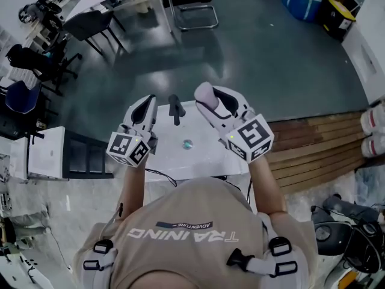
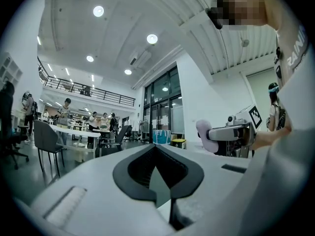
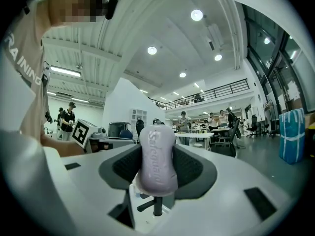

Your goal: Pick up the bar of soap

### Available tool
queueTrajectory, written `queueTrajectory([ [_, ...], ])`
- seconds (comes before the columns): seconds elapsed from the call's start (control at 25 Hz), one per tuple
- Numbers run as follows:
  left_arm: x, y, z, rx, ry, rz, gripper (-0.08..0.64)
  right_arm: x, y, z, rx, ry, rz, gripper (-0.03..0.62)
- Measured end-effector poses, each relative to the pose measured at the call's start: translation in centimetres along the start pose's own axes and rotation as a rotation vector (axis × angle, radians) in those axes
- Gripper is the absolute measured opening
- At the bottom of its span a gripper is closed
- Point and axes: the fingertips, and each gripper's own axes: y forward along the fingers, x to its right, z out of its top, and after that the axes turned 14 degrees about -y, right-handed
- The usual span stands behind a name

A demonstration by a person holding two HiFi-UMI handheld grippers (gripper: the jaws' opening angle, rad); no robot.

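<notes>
Right gripper (image 1: pixel 218 96) up over white table (image 1: pixel 204 155), jaws clamped on lilac soap bar (image 3: pixel 157 163). Bar sits upright between pads, well clear of tabletop. Left gripper (image 1: pixel 146 103) over table's left side, jaws together, nothing in them. Pick looks done. Soap likely slick: squeeze evenly, hold level, no jerks, or bar may squirt out.

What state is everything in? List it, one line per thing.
right gripper: shut on the bar of soap, held above the table
bar of soap: clamped between the jaws, off the table
left gripper: shut, nothing between its jaws
black object: resting at the table's far edge, untouched
</notes>
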Motion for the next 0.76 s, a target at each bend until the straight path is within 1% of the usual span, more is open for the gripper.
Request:
queueTrajectory([
  [0.44,-1.1,-0.8,-1.5,-0.022,-0.032,0.014,-0.008,-0.5,0.8,-1.2,-0.02,0.016,0.009,0.199],
  [0.76,-2.1,-1.2,-1.1,-0.011,-0.037,0.034,-0.008,-0.5,1.3,-1.3,-0.027,0.007,0.022,0.199],
])
